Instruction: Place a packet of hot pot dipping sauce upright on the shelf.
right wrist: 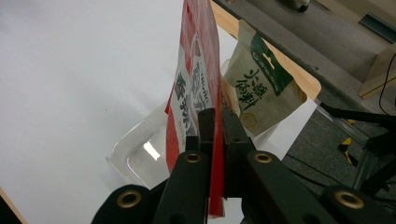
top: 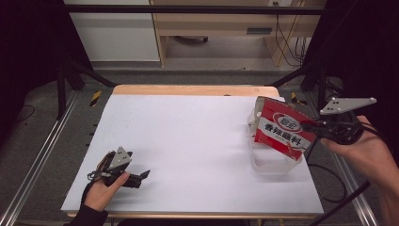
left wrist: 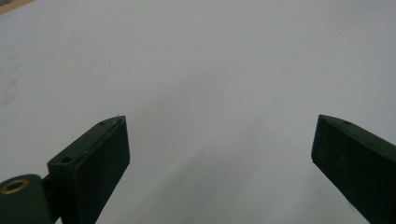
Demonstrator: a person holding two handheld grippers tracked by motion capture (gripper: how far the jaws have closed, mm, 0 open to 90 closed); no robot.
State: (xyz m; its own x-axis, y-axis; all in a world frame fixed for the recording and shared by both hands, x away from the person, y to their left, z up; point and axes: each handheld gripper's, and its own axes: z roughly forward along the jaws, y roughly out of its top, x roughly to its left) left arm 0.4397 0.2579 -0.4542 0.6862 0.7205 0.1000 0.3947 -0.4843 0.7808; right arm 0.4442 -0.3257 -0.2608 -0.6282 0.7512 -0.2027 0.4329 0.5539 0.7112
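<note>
A red and white seasoning pouch [top: 282, 133] hangs tilted over a clear plastic tub [top: 273, 165] at the table's right side. My right gripper [top: 313, 126] is shut on the pouch's edge; in the right gripper view the red pouch [right wrist: 194, 88] runs up between the closed jaws. A beige and green pouch [right wrist: 254, 88] stands in the clear tub [right wrist: 135, 156] behind it. My left gripper [top: 142, 176] lies low at the front left of the white table sheet [top: 188, 141], held by a hand. Its jaws are wide apart in the left gripper view [left wrist: 219, 140], with nothing between them.
The white sheet [left wrist: 201, 60] covers a wooden table whose far edge [top: 188, 89] shows. Metal rails run along both sides of the table. A black cable [top: 339, 202] trails off the right front corner. Wooden furniture stands beyond the table.
</note>
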